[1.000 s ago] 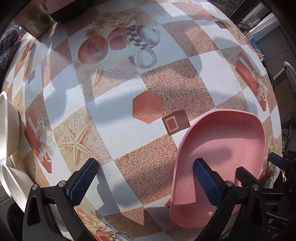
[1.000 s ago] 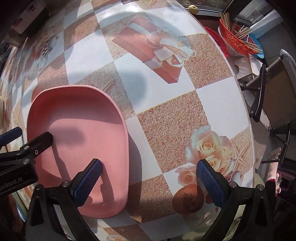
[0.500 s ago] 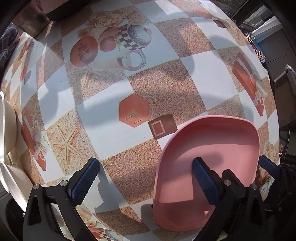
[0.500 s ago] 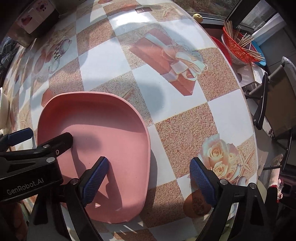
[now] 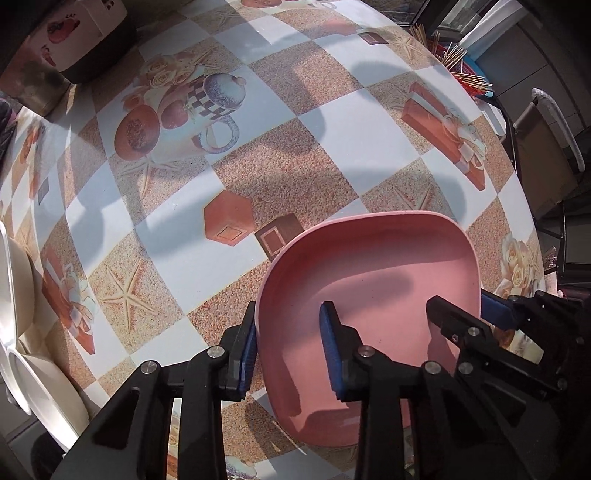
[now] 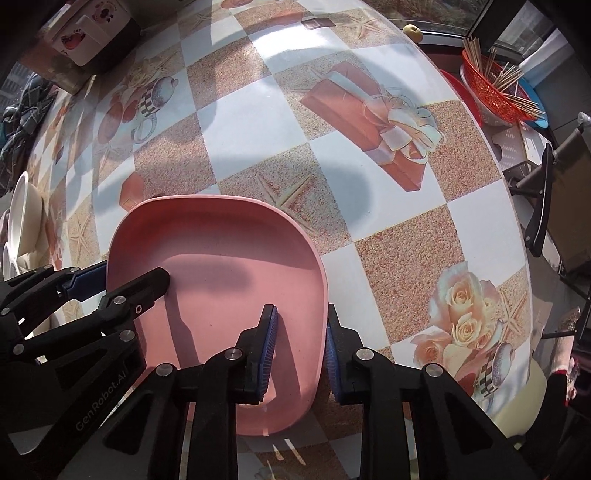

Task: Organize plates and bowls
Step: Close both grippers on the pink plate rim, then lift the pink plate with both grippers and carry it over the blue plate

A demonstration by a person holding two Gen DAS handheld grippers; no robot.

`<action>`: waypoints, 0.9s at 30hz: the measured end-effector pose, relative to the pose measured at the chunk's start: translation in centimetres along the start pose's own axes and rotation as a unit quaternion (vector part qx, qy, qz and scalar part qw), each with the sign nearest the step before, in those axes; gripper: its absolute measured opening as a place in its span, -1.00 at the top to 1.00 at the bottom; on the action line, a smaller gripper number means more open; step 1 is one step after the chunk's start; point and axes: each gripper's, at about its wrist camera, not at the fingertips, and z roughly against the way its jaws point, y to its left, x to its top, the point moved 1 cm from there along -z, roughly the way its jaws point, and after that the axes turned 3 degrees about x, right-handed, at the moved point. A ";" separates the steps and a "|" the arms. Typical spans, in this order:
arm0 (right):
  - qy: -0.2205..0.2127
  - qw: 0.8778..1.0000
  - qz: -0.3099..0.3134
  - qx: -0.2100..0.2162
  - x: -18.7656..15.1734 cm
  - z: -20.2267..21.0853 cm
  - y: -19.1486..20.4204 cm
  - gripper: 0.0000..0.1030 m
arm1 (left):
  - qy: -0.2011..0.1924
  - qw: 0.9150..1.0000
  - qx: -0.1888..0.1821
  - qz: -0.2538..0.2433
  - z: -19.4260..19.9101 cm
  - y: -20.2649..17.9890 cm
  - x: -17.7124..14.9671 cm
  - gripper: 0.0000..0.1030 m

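Note:
A pink rounded-square plate (image 5: 369, 280) (image 6: 221, 258) is over the patterned tablecloth. My left gripper (image 5: 290, 350) points down over the plate's left rim. Its jaws are closing, one pad outside the wall and one inside, both against it. My right gripper (image 6: 301, 350) straddles the opposite rim the same way, jaws closing, pads pressing the wall from both sides. Each gripper also shows in the other's view: the right gripper (image 5: 461, 310) at the plate's far side, the left gripper (image 6: 118, 278) at its left edge. A shadow under the plate's near edge suggests it is slightly lifted.
White bowls (image 5: 22, 295) (image 6: 22, 221) stand stacked at the table's left edge. A printed box (image 5: 81, 33) sits at the back left. A red basket of sticks (image 6: 491, 92) and a chair (image 6: 554, 206) are beyond the table's right edge.
Both grippers went from wide open to closed on the plate's opposite rims. The table looks farther away and the plate sits nearer the centre of each view.

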 end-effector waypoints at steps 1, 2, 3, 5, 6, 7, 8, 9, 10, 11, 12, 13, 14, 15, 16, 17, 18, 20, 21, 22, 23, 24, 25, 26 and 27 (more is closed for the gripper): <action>0.004 1.000 0.008 0.000 -0.4 -0.1 0.7 0.46 | 0.002 1.000 0.000 -0.001 -0.1 0.4 -0.7 0.33; 0.009 1.000 0.020 0.000 -0.9 -0.3 1.5 0.46 | 0.002 1.000 0.001 -0.002 -0.3 1.0 -1.6 0.33; 0.014 0.999 0.029 0.000 -1.5 -0.4 2.2 0.46 | 0.003 1.000 0.002 -0.005 -0.3 1.4 -2.3 0.33; 0.024 0.999 0.044 -0.002 -2.8 -0.6 3.7 0.46 | 0.006 1.000 0.005 -0.012 -0.3 2.2 -4.0 0.33; 0.028 0.998 0.053 -0.002 -3.6 -0.7 4.5 0.46 | 0.009 1.000 0.005 -0.015 -0.3 2.6 -5.0 0.33; 0.032 0.998 0.062 -0.001 -4.3 -0.8 5.3 0.46 | 0.011 1.000 0.007 -0.019 -0.3 3.2 -6.2 0.33; 0.036 0.997 0.071 0.002 -5.0 -0.9 6.1 0.46 | 0.015 1.000 0.009 -0.021 -0.3 3.7 -7.3 0.33; 0.040 0.996 0.080 0.005 -5.8 -1.0 7.0 0.46 | 0.021 1.000 0.008 -0.019 -0.4 4.2 -8.3 0.33; 0.044 0.995 0.090 0.006 -6.5 -1.1 7.8 0.46 | 0.029 0.999 0.004 -0.013 -0.5 4.9 -9.4 0.33; 0.049 0.994 0.098 0.010 -7.1 -1.2 8.7 0.46 | 0.038 0.999 0.001 -0.004 -0.6 5.6 -10.5 0.33; 0.054 0.993 0.107 0.014 -7.7 -1.3 9.5 0.46 | 0.045 0.999 -0.001 0.004 -0.7 6.3 -11.6 0.33; 0.060 0.991 0.116 0.018 -8.4 -1.4 10.4 0.46 | 0.051 0.999 -0.002 0.011 -0.8 6.9 -12.6 0.33; 0.068 0.990 0.125 0.023 -9.1 -1.6 11.2 0.46 | 0.056 0.998 -0.001 0.016 -0.8 7.3 -13.6 0.33; 0.073 0.988 0.134 0.024 -9.7 -1.7 12.0 0.46 | 0.061 0.998 0.000 0.022 -0.9 7.8 -14.6 0.33; 0.078 0.986 0.145 0.024 -10.4 -1.8 12.8 0.46 | 0.065 0.997 0.001 0.027 -0.9 8.3 -15.3 0.33; 0.082 0.984 0.155 0.023 -11.0 -1.9 13.7 0.46 | 0.069 0.997 0.003 0.031 -1.0 8.8 -16.3 0.33; 0.085 0.983 0.164 0.021 -11.6 -1.9 14.4 0.46 | 0.071 0.997 0.004 0.034 -1.1 9.2 -16.9 0.33; 0.093 0.980 0.175 0.021 -12.6 -2.0 15.7 0.46 | 0.073 0.996 0.007 0.040 -1.1 9.9 -18.1 0.33; 0.097 0.979 0.177 0.021 -13.0 -2.0 16.2 0.46 | 0.074 0.996 0.007 0.044 -1.1 10.6 -18.3 0.33; 0.101 0.979 0.177 0.021 -13.3 -2.0 16.5 0.46 | 0.075 0.996 0.007 0.049 -1.1 10.9 -18.8 0.33; 0.104 0.978 0.178 0.020 -13.7 -2.0 16.8 0.46 | 0.075 0.996 0.006 0.053 -1.2 11.2 -19.1 0.33; 0.104 0.978 0.181 0.015 -14.0 -2.0 17.1 0.46 | 0.073 0.996 0.003 0.056 -1.1 11.5 -19.2 0.33; 0.104 0.977 0.183 0.010 -14.2 -2.0 17.2 0.46 | 0.073 0.996 0.002 0.057 -1.2 11.6 -19.3 0.33; 0.105 0.977 0.187 0.005 -14.5 -2.1 17.7 0.45 | 0.071 0.996 0.000 0.057 -1.1 11.5 -19.0 0.33; 0.106 0.976 0.188 0.002 -14.7 -2.1 17.8 0.45 | 0.070 0.996 -0.002 0.056 -1.1 11.7 -19.0 0.32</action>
